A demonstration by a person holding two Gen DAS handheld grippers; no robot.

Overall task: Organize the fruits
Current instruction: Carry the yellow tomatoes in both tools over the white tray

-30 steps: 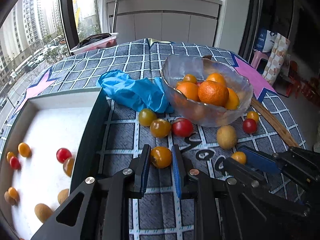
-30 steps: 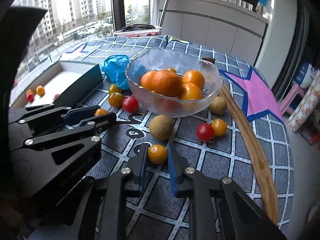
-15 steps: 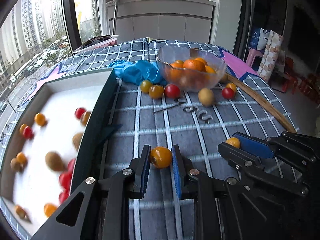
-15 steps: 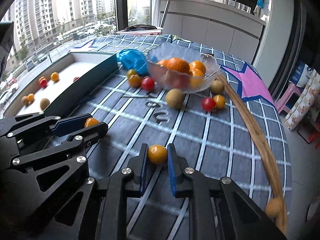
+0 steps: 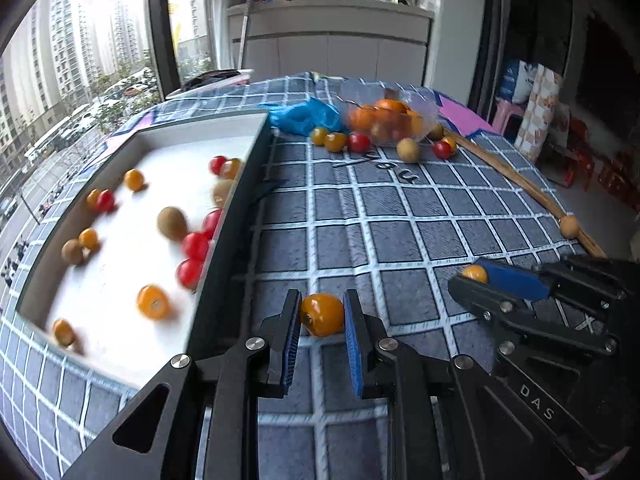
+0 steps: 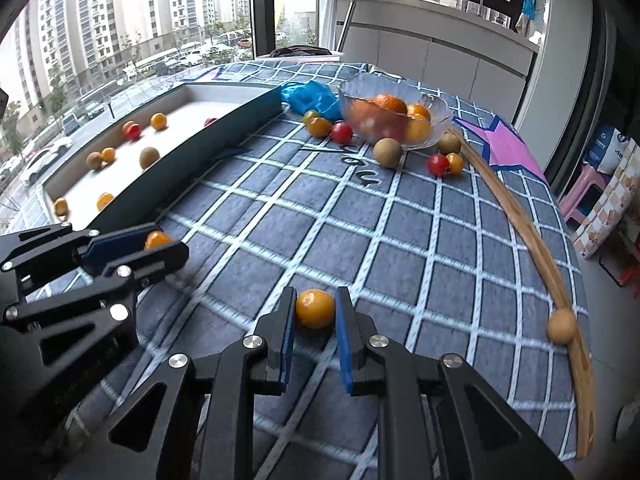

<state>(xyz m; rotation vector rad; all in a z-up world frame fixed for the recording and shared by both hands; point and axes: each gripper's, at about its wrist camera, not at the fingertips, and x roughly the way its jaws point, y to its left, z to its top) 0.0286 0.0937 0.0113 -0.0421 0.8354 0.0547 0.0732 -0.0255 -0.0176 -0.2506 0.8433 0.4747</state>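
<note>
My left gripper (image 5: 321, 316) is shut on an orange cherry tomato (image 5: 322, 315), held above the checked cloth beside the white tray's (image 5: 236, 216) dark near wall. My right gripper (image 6: 315, 309) is shut on another orange cherry tomato (image 6: 315, 308), to the right of the left one; it also shows in the left wrist view (image 5: 474, 273). The tray holds several red and orange tomatoes and brown kiwis (image 5: 172, 223). A glass bowl (image 6: 434, 114) of oranges stands far back, with loose tomatoes (image 6: 341, 132) and kiwis (image 6: 387, 152) around it.
A blue glove (image 5: 304, 117) lies left of the bowl. A curved wooden strip (image 6: 520, 216) runs along the table's right side with a brown ball (image 6: 561, 326) on it. A pink stool and bags stand beyond the table at right.
Both grippers have pulled back from the bowl toward the near end of the table, each still holding its tomato. The tray's near part has come into view.
</note>
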